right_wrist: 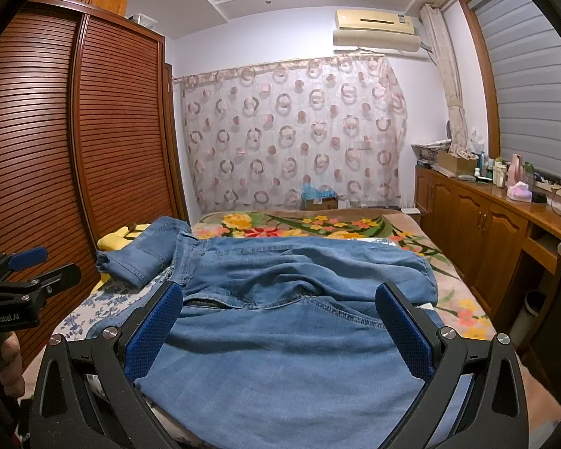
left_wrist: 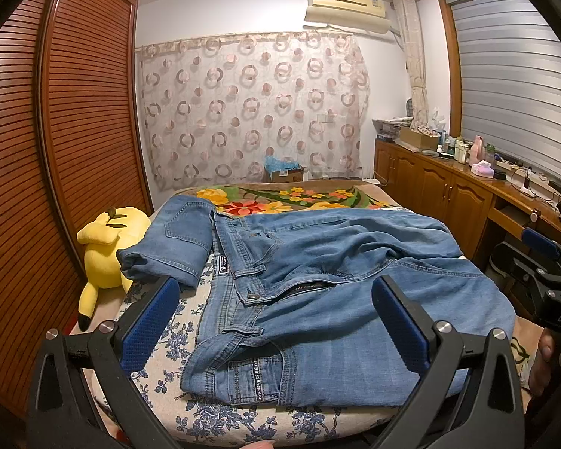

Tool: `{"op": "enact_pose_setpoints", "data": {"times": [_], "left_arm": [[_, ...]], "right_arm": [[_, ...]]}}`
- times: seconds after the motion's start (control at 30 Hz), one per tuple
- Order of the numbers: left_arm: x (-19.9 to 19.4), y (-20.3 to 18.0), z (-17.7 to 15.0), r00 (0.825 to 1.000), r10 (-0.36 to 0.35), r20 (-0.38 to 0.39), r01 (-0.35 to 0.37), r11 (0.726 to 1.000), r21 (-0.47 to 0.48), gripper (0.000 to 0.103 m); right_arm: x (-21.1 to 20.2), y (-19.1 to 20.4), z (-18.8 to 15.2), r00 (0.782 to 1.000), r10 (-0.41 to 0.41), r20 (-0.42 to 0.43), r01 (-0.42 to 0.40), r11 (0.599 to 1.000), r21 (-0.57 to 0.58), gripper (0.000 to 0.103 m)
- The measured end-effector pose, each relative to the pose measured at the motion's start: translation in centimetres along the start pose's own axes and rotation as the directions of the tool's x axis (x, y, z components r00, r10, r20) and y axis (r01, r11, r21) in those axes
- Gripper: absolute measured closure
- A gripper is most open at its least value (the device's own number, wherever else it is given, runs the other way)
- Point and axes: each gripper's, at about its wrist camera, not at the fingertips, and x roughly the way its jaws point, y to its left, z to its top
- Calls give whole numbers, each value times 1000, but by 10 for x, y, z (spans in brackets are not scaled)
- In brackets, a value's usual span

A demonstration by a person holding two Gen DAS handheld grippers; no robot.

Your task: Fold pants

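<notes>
Blue denim pants [left_wrist: 318, 292] lie spread across the bed [left_wrist: 175, 404], waistband and open zipper toward the left, one leg cuff [left_wrist: 161, 258] doubled over at the far left. My left gripper [left_wrist: 275, 321] hovers open above the waistband, its blue pads wide apart with nothing between them. In the right wrist view the same pants [right_wrist: 280, 336] fill the foreground, and my right gripper [right_wrist: 280, 325] stands open over the leg fabric, holding nothing. Each gripper shows at the edge of the other's view: the right gripper [left_wrist: 549, 273], the left gripper [right_wrist: 26, 277].
A yellow plush toy [left_wrist: 108, 247] lies at the bed's left edge beside the slatted wardrobe [left_wrist: 56, 131]. A floral blanket [left_wrist: 280, 198] covers the far end of the bed. A wooden sideboard [left_wrist: 448, 187] with bottles runs along the right wall.
</notes>
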Motion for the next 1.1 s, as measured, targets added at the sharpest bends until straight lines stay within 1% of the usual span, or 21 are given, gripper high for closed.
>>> {"op": "enact_pose_setpoints", "data": {"times": [1.1], "left_arm": [[-5,-1,3,1000,3,6,-3,1000,1,0]], "right_arm": [[1,0,-1,1000,4,3,-4,1000,0,0]]}}
